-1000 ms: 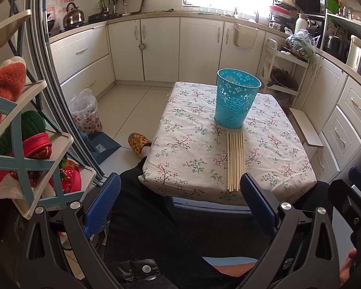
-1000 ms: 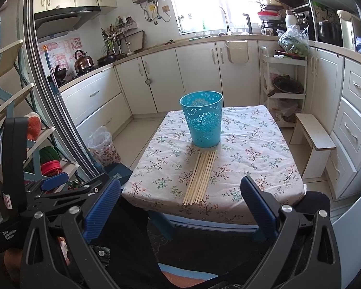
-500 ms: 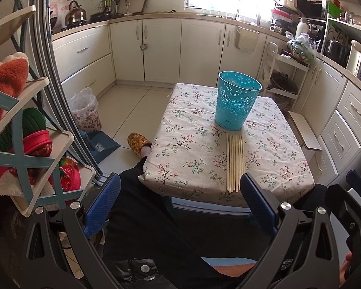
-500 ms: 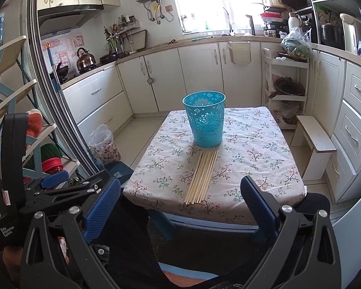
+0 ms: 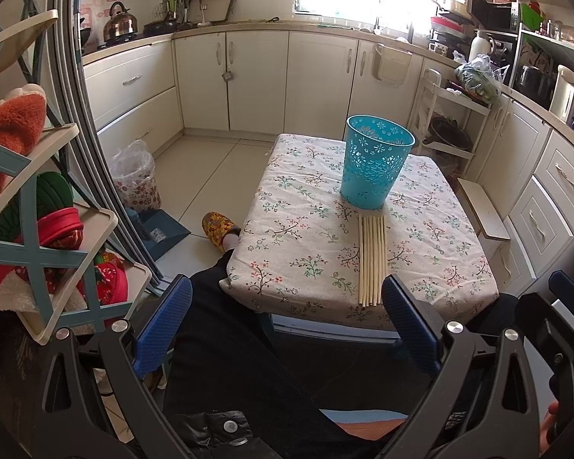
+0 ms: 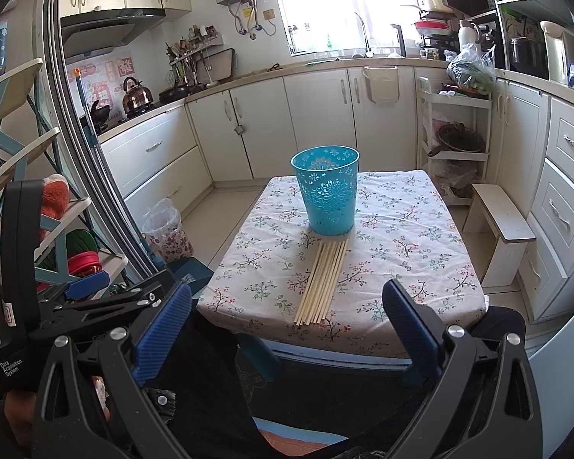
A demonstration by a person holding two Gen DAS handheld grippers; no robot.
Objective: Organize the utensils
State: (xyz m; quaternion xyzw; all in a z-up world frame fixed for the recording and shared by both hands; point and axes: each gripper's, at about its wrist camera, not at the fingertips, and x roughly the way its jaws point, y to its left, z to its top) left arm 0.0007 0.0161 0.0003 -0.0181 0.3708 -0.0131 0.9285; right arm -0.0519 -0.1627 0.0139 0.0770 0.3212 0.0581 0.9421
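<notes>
A blue plastic basket [image 5: 377,168] stands upright on my worktop [image 5: 294,252]. It is round, wider at the top, with little flower holes cut all over its side. The worktop wears a soft, wrinkly cloth with small flower sprigs on it. Just in front of the basket lies a flat row of thin wooden chopsticks [image 5: 372,260], pale and straight, side by side, far ends almost at the basket's foot and near ends by the front edge.

My left gripper [image 5: 287,325] has its jaws wide apart and holds nothing. My right gripper [image 6: 287,325] is the same, wide and bare. The pads [image 6: 162,334] are blue and ribbed. Both hang short of the worktop, touching none of it.
</notes>
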